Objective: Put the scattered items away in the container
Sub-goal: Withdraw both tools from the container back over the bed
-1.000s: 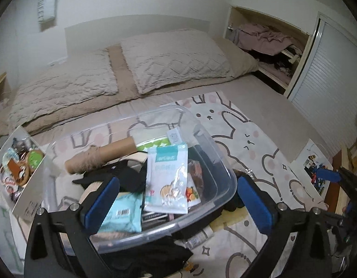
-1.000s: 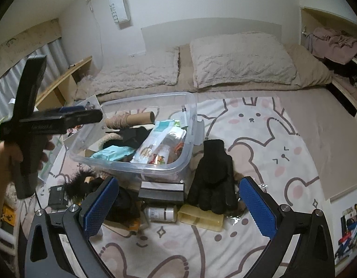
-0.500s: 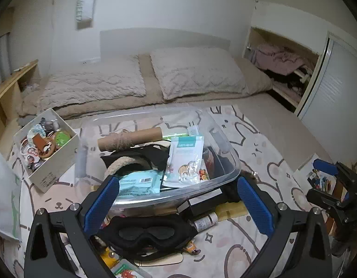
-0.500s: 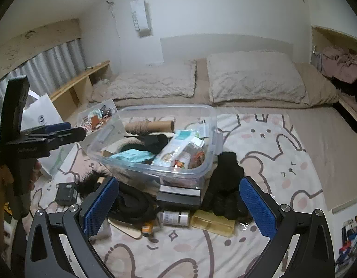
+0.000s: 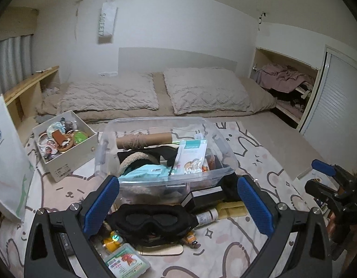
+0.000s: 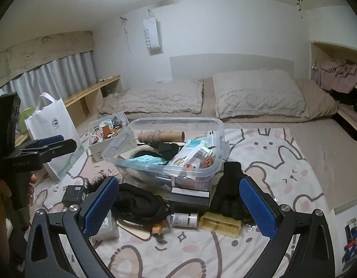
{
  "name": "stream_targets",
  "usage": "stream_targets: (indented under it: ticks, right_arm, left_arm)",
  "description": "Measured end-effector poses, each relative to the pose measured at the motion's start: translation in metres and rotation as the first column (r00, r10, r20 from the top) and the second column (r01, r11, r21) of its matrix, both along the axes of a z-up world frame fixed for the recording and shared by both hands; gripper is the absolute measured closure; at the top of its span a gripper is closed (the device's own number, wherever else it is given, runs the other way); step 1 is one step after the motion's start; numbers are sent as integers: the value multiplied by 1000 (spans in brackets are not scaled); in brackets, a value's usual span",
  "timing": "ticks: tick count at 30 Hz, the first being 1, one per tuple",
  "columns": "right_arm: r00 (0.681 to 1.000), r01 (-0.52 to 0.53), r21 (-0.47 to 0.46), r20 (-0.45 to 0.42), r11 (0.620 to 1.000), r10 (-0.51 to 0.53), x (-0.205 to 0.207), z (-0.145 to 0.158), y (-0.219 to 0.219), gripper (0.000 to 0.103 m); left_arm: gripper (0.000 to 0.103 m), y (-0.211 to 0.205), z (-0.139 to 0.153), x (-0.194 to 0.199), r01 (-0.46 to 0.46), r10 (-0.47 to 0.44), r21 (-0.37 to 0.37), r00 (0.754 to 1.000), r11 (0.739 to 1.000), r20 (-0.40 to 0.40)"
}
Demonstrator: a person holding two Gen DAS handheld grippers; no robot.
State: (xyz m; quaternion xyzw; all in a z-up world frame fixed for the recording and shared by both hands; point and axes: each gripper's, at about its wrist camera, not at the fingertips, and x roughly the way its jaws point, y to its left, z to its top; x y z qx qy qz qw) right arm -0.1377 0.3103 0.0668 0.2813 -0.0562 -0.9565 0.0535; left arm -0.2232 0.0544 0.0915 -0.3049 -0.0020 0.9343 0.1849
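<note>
Both claws have pulled back and risen since the earlier frames: we now see the whole clear container [image 5: 169, 125] and the loose items in front of it, where a second ago the left view showed little beyond the bin itself.

Left to right, the scene reads as follows. We hold the left claw [image 5: 178, 206] with its jaws wide apart and nothing between them. A white paper bag [image 6: 54, 136] stands at the far left, and a white box of trinkets [image 5: 69, 162] sits just beside the container's left wall. The container rests on the bunny-print blanket [image 6: 282, 162] and already holds a cardboard tube wound with twine [image 5: 143, 139], a snack pouch [image 5: 192, 155] and a teal packet [image 5: 148, 171].

Scattered items lie near its front wall: a small dark box [image 6: 74, 194], a black sleep mask [image 5: 155, 220], a card pack [image 5: 126, 261], a black case [image 6: 190, 198], a small white bottle [image 6: 184, 219], a yellow case [image 6: 220, 224] and a black glove [image 6: 231, 185]. The right claw [image 6: 178, 207] is likewise spread and empty.

We judge the step in hand to be selection of the next item, between placements. The next move calls for lowering one claw over a single item, the sleep mask for the left or the glove for the right, closing on it, then lifting it clear of the rim.
</note>
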Motion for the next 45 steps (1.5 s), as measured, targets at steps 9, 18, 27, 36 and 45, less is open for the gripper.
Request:
stream_targets:
  ticks: [9, 18, 27, 36, 45]
  right_arm:
    - [998, -1, 3, -68, 1000, 1, 49, -5, -7, 0]
    - [994, 24, 6, -104, 1000, -23, 94, -8, -11, 0]
    - [991, 42, 15, -126, 999, -39, 125, -12, -13, 0]
    - [988, 59, 7, -144, 998, -58, 144, -14, -13, 0]
    - [990, 64, 11, -124, 998, -62, 156, -26, -19, 0]
  left_arm:
    - [0, -20, -2, 56, -45, 46, 21, 997, 999, -59]
    - [0, -34, -2, 110, -79, 80, 14, 990, 997, -118]
    - [0, -46, -5, 144, -104, 105, 17, 984, 994, -141]
    - [0, -57, -10, 163, -133, 139, 49, 981, 990, -139]
    - [0, -62, -24, 176, -133, 139, 64, 984, 989, -112]
